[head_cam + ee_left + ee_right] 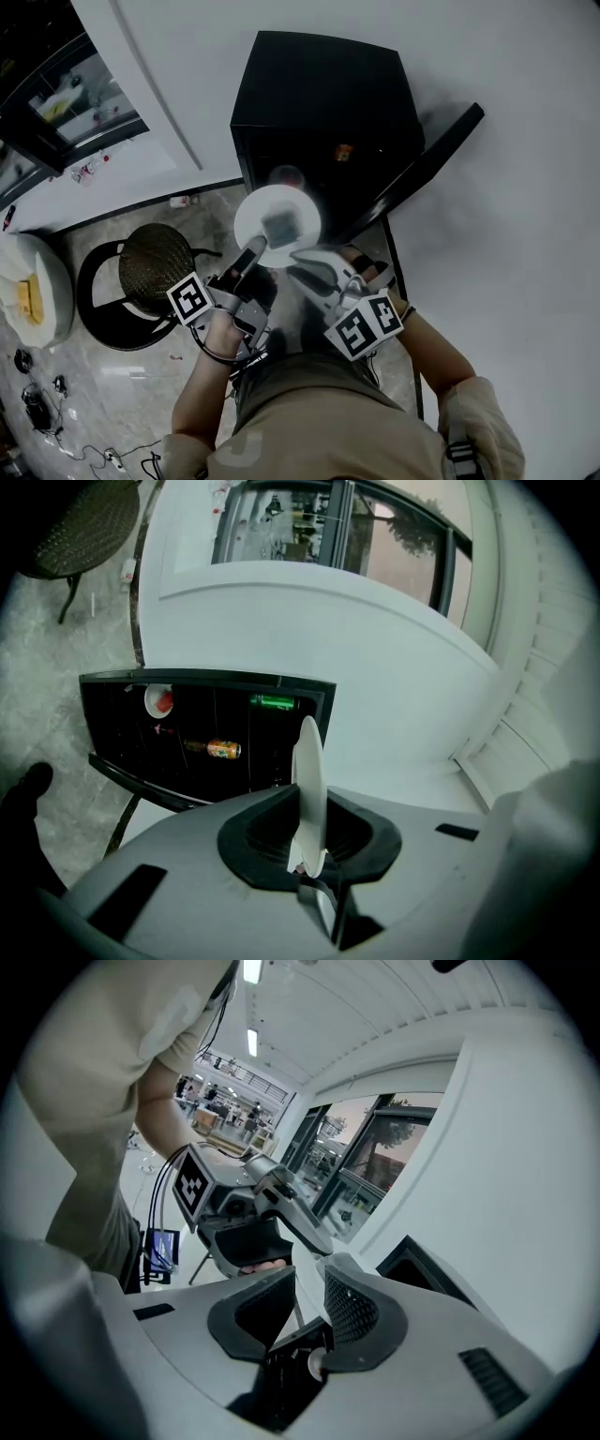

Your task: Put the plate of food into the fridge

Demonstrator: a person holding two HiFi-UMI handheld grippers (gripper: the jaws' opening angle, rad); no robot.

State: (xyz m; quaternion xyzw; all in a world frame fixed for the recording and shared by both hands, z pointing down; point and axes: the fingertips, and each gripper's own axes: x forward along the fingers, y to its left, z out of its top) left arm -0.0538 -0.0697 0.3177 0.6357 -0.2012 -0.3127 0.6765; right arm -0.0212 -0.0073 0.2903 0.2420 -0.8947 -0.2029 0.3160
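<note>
A white plate (277, 220) with a grey piece of food (280, 225) hangs in front of the black fridge (319, 103), whose door (427, 164) stands open to the right. My left gripper (251, 251) is shut on the plate's near left rim. In the left gripper view the plate (308, 780) stands edge-on between the pads of the left gripper (307, 846), facing the open fridge (112, 726). My right gripper (302, 265) sits just below the plate's near right rim. In its own view the right gripper (309, 1302) is open with nothing between the pads.
Inside the fridge lie an orange can (223, 749), a green can (274, 703) and a small dish (158, 700). A round wicker stool (155, 258) stands left of the fridge. Cables (42, 403) lie on the floor at the lower left. A white wall rises behind the fridge.
</note>
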